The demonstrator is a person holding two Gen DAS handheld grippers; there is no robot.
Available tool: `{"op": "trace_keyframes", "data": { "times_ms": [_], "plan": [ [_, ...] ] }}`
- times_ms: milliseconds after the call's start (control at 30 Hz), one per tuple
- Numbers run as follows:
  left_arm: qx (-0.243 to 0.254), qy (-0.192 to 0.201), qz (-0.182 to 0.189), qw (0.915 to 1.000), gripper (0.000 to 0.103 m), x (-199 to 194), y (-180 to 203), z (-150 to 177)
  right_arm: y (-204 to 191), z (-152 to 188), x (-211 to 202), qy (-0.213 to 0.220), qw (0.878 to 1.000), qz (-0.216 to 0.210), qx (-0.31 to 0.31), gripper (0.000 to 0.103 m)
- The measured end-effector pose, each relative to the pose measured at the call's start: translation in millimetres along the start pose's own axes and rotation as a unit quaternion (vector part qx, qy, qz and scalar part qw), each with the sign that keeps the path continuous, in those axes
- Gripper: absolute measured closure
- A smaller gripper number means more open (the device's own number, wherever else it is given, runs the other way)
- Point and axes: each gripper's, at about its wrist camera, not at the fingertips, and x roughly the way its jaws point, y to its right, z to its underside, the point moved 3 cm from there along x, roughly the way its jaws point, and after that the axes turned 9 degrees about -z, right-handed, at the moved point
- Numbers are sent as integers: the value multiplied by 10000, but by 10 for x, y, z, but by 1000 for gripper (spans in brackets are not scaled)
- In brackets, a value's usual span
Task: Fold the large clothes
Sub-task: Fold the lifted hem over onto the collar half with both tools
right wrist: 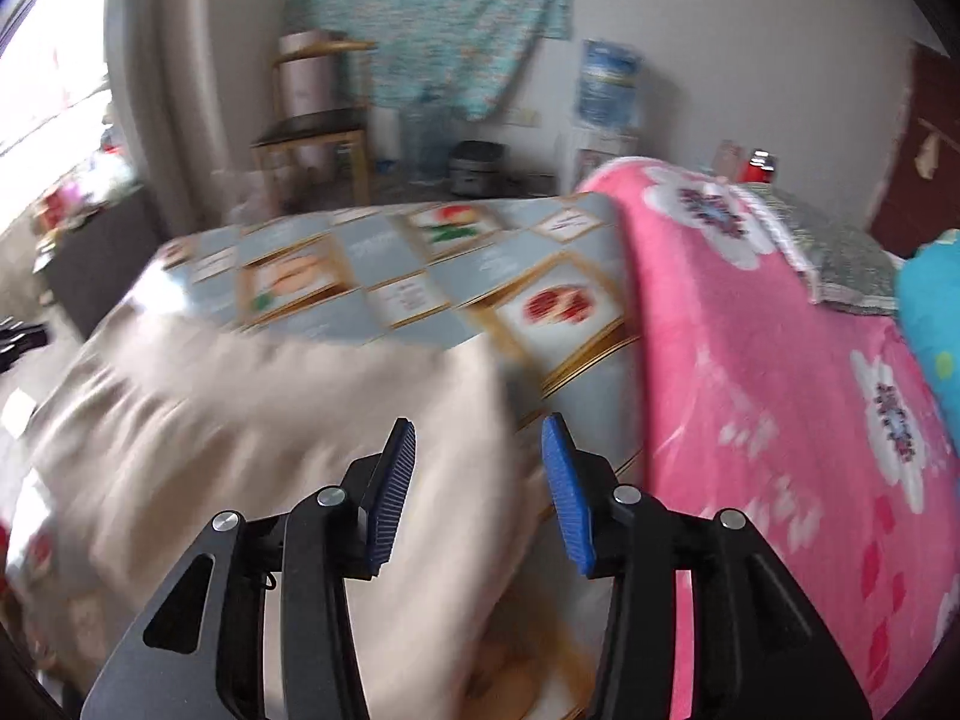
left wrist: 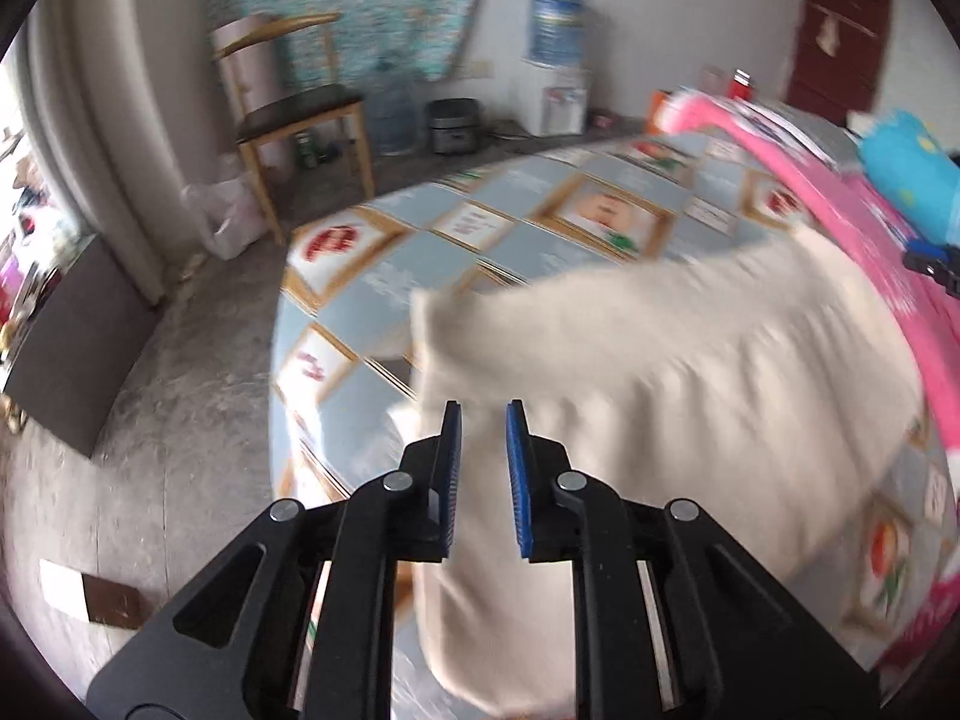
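One grey cushion [right wrist: 840, 252], right view only

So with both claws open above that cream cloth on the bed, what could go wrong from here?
1. The cream garment looks rumpled, and one end seems to hang over the bed edge, so it may slide toward the floor.
2. The left gripper and right gripper both stand open with nothing pressed between the pads; a fresh grab could pinch several layers and spoil the fold.
3. The pink blanket lies right beside the garment and might get caught too.
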Motion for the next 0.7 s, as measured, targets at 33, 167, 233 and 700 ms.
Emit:
{"op": "trace_keyframes", "data": {
  "times_ms": [33,167,233,700],
  "plan": [
    [82,-53,102,9999,87,-36,94,111,-103,149,-4,-90,9999,-133,-55,60],
    [31,-728,78,9973,87,183,237,604,-147,805,292,-752,9968,-185,210,60],
    [-177,-725,104,9972,85,230,149,731,2,932,334,-597,9955,-449,583,60],
    [-207,-85,145,9996,84,111,475,186,-318,-13,521,-292,9985,452,-9,54]
  ]
}}
